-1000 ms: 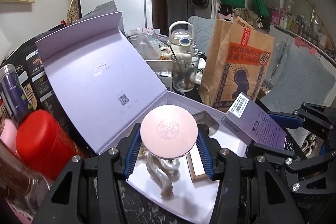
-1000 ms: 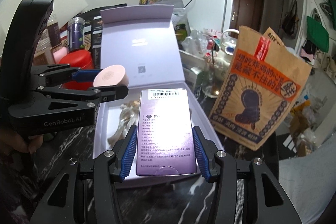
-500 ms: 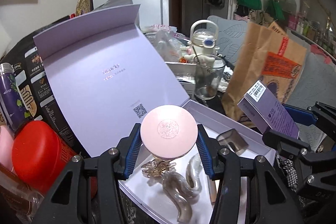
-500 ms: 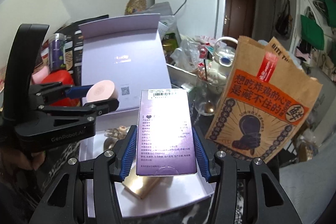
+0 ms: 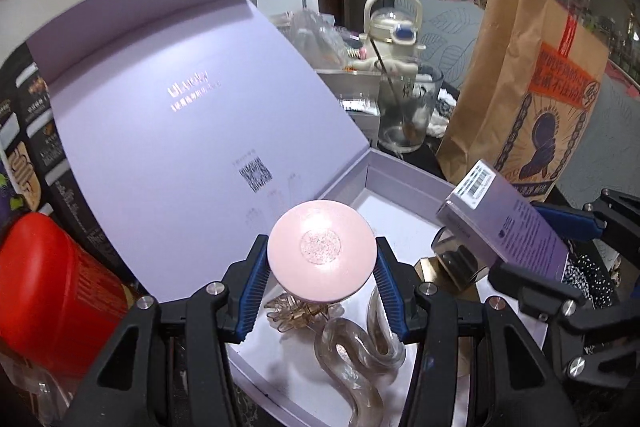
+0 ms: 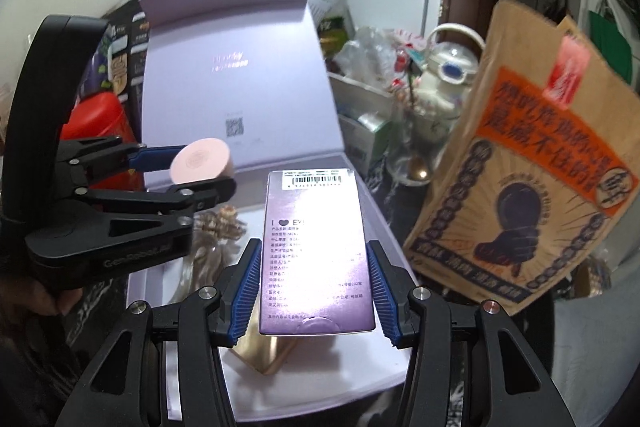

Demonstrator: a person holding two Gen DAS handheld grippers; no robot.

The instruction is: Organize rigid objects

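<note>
My left gripper (image 5: 322,289) is shut on a round pink compact (image 5: 322,251) and holds it above the open lilac gift box (image 5: 404,187), whose lid (image 5: 192,131) stands up behind. My right gripper (image 6: 316,289) is shut on a small purple carton (image 6: 316,247) with a barcode, held over the box's right side. It shows in the left wrist view (image 5: 504,223). In the box lie a clear wavy hair clip (image 5: 352,351), a brownish claw clip (image 5: 296,313) and a gold case (image 6: 264,355).
A brown paper bag (image 6: 520,163) stands right of the box. A glass with a spoon (image 5: 408,111) and a white kettle (image 5: 394,35) stand behind. A red tin (image 5: 44,299) and dark packages (image 5: 24,147) are at the left.
Both grippers moved forward over the box with their objects still held. The box lid and paper bag loom closer in both views.
</note>
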